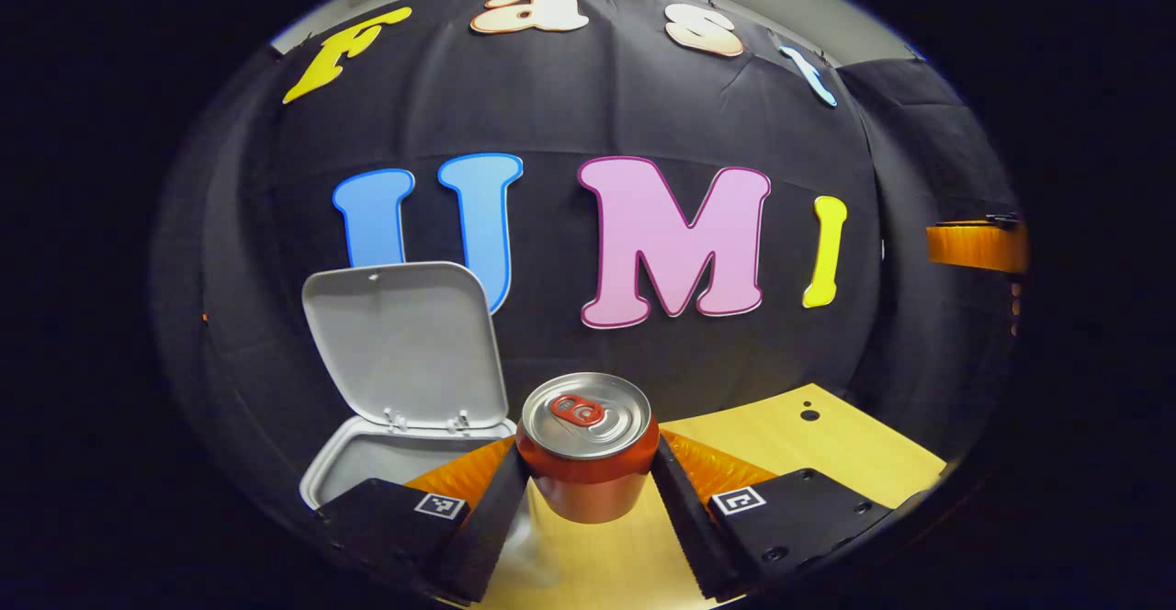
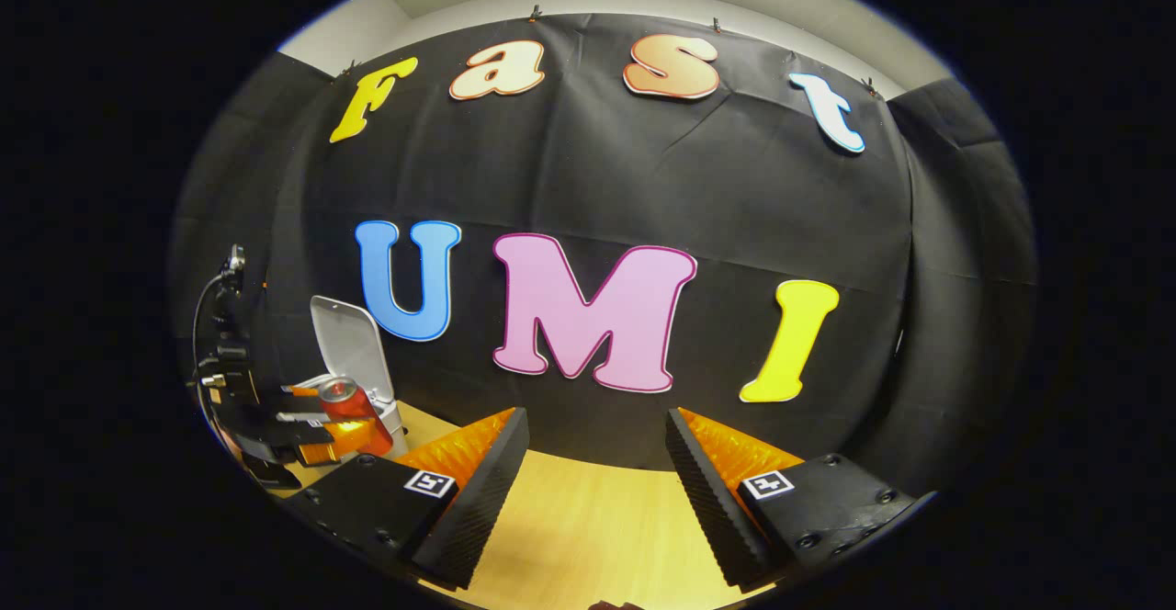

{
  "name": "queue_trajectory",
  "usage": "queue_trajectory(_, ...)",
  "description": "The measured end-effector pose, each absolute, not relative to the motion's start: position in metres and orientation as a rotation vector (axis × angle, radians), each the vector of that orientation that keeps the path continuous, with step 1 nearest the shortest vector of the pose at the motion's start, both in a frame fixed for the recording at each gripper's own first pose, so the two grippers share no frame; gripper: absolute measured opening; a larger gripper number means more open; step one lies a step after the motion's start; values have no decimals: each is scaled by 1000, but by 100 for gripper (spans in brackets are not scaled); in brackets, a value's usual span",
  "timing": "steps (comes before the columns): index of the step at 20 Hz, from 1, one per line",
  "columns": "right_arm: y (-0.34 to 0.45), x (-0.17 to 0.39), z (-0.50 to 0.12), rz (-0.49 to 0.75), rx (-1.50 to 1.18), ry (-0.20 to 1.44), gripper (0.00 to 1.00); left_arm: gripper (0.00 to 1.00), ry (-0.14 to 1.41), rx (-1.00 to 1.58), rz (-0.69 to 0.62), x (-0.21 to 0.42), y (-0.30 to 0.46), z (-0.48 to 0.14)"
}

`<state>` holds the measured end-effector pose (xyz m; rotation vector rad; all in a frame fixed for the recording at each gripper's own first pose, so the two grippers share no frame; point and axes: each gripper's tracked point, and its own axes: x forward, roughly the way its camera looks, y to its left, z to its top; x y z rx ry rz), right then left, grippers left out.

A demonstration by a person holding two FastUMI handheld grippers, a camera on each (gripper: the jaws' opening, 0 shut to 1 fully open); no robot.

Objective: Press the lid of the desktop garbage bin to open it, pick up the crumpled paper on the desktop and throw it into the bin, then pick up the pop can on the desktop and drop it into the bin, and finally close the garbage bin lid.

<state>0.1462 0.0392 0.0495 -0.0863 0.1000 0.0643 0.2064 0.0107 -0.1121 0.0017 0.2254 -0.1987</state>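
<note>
In the left gripper view a red pop can [image 1: 586,449] with a silver top stands upright between the fingers of my left gripper [image 1: 588,481], which is shut on it above the wooden desktop [image 1: 808,445]. Just left of the can the white garbage bin [image 1: 367,458] stands with its lid [image 1: 404,344] raised upright. In the right gripper view my right gripper [image 2: 597,481] hangs open over the desktop [image 2: 588,518] with nothing between its fingers. Far left there, the other gripper [image 2: 303,426] holds the can [image 2: 344,408] in front of the bin's open lid [image 2: 349,344].
An orange-edged shelf or ledge [image 1: 978,247] juts from the booth's right wall in the left gripper view. A cable and device [image 2: 220,334] rise behind the other gripper in the right gripper view.
</note>
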Motion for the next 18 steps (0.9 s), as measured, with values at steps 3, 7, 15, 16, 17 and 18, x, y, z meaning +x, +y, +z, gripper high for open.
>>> queue_trajectory(3, 58, 151, 50, 94, -81, 93, 97, 82, 274, -11, -141, 210, 51, -126)
queue_trajectory(7, 75, 155, 42, 120, -78, 107, 97, 82, 349, -7, -68, 215, 97, -161)
queue_trajectory(15, 72, 156, 38, 101, -63, 112, 97, 83, 510, -14, -17, 216, 122, -222)
queue_trajectory(16, 70, 156, 38, 96, -57, 114, 97, 84, 509, -1, -17, 217, 122, -222)
queue_trajectory(17, 67, 156, 37, 91, -54, 115, 97, 85, 502, 6, -11, 220, 122, -221)
queue_trajectory(18, 63, 157, 36, 84, -55, 116, 97, 87, 511, 9, -6, 222, 123, -223)
